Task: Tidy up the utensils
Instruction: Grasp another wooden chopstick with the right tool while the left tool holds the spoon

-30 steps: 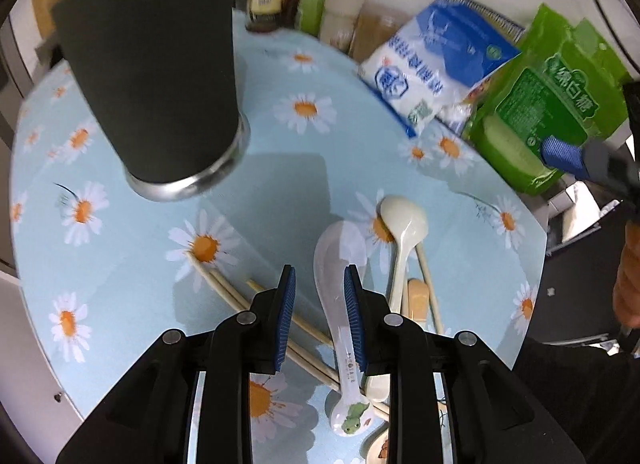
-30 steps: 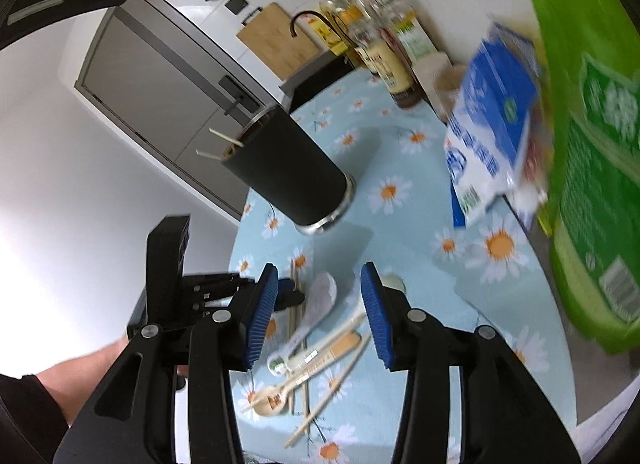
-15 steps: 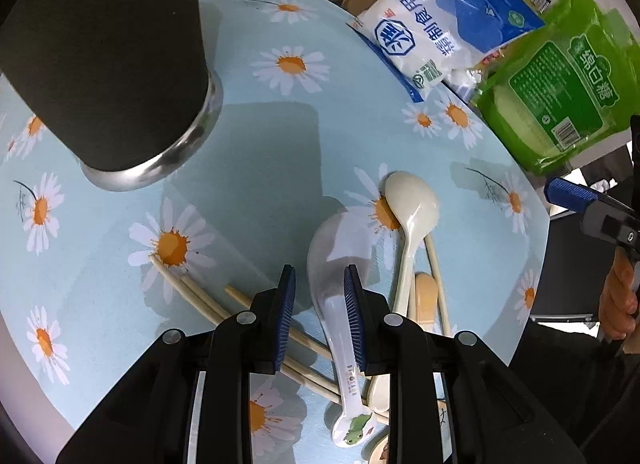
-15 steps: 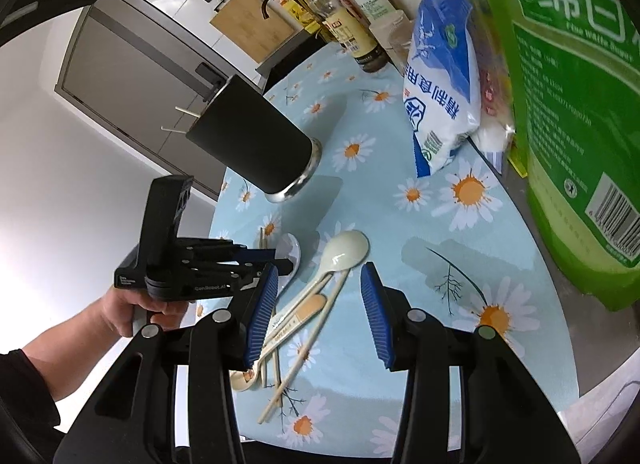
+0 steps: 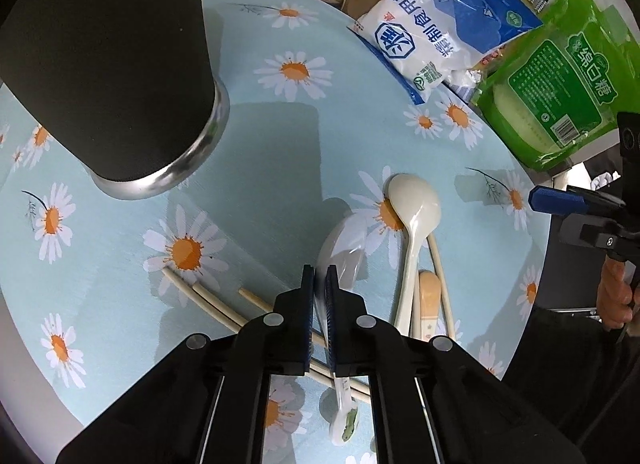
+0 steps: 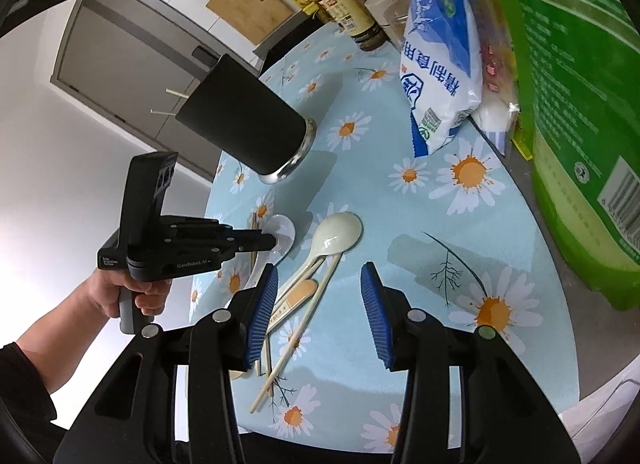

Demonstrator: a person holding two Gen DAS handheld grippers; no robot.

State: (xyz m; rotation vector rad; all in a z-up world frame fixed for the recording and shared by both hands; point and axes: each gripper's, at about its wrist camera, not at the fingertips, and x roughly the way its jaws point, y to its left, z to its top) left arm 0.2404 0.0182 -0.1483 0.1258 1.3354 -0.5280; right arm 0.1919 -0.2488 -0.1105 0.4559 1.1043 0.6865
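Observation:
My left gripper (image 5: 319, 276) points steeply down, shut on the handle of a white ceramic spoon (image 5: 344, 248) with a green figure at its end. The right wrist view shows that gripper (image 6: 272, 241) from the side, at the spoon's bowl (image 6: 282, 226). Beside it lie a cream spoon (image 5: 414, 208), a small wooden spoon (image 5: 428, 296) and loose chopsticks (image 5: 200, 296). A black utensil holder (image 5: 112, 64) stands at the back left with two sticks in it. My right gripper (image 6: 318, 288) hovers open over the cream spoon's handle and the chopsticks (image 6: 296, 340), with nothing between its pads.
A blue-and-white bag (image 5: 440, 32) and a green bag (image 5: 560, 76) lean along the right side of the round daisy-print table (image 5: 280, 144). Bottles and jars (image 6: 348, 12) stand at the back. A hand (image 6: 132, 296) holds the left gripper.
The left jaws have closed on the white spoon's handle, and the gripper has tipped further down. My right gripper has sunk closer to the table, its opening unchanged.

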